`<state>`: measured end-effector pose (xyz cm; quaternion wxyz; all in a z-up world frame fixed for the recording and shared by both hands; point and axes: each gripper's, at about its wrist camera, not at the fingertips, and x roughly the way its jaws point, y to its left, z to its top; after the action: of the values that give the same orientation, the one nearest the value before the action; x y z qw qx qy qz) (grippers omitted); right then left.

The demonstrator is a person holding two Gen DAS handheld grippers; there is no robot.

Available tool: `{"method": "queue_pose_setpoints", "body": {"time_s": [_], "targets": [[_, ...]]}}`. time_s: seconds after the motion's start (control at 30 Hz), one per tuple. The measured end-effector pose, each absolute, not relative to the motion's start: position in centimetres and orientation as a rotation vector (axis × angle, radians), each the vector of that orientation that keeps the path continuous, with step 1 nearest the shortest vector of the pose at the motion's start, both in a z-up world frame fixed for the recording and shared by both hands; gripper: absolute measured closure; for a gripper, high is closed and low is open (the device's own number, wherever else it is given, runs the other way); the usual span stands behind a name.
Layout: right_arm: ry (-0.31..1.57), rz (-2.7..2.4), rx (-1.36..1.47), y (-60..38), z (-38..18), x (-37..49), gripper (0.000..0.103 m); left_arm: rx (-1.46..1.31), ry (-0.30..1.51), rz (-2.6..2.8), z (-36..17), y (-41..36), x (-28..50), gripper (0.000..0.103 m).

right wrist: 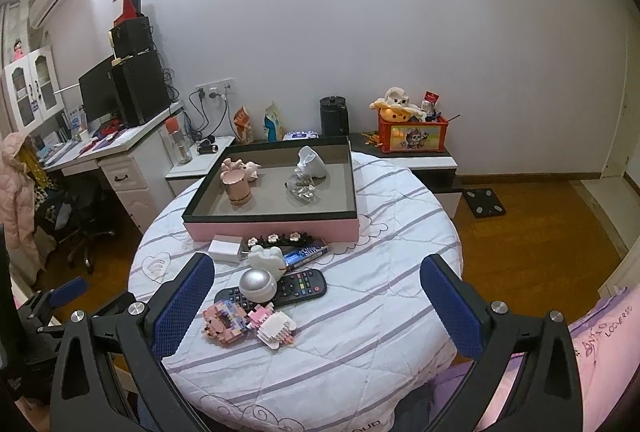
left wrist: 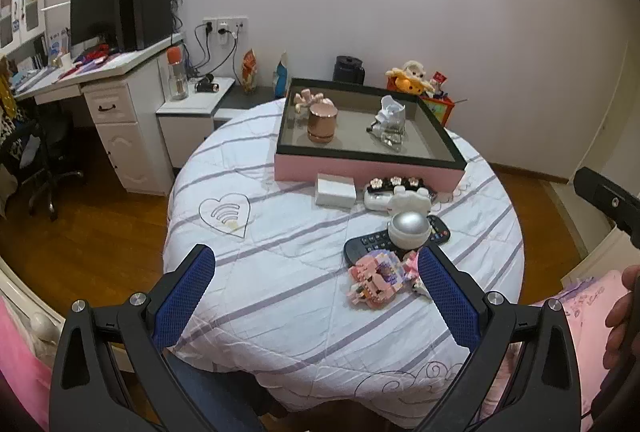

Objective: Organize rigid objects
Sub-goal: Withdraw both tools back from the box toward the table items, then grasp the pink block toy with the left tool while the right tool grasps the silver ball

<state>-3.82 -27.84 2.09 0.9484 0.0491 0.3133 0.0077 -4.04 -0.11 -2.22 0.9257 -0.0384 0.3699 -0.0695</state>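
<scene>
A pink box (left wrist: 368, 174) (right wrist: 272, 228) with a dark rim sits at the table's far side. In it stand a rose-gold canister (left wrist: 322, 123) (right wrist: 238, 188), a pink figurine (left wrist: 307, 98) and a white-and-clear ornament (left wrist: 389, 122) (right wrist: 310, 168). In front lie a white box (left wrist: 335, 190) (right wrist: 226, 250), a black remote (left wrist: 394, 238) (right wrist: 298, 286), a silver ball (left wrist: 409, 230) (right wrist: 258, 285) and pink block models (left wrist: 376, 278) (right wrist: 248, 324). My left gripper (left wrist: 316, 272) is open over the near table. My right gripper (right wrist: 318, 284) is open too, with nothing between its fingers.
The round table (left wrist: 288, 272) (right wrist: 360, 312) wears a white striped cloth. A desk with a monitor (left wrist: 94, 14) stands left, an office chair (left wrist: 36, 156) beside it. A low cabinet with a toy box (right wrist: 412, 134) lines the back wall. A hand (left wrist: 622, 308) shows at right.
</scene>
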Motion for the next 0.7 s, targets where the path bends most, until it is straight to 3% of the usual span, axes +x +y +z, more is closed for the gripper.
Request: {"method": "queue_pose_setpoints", "body": {"time_s": [0.7], "targets": [[0.761, 0.004, 0.091, -27.6, -2.2, 0.3, 0.000, 0.001, 0.893, -0.238, -10.1, -4.2, -0.9, 0.001]]}}
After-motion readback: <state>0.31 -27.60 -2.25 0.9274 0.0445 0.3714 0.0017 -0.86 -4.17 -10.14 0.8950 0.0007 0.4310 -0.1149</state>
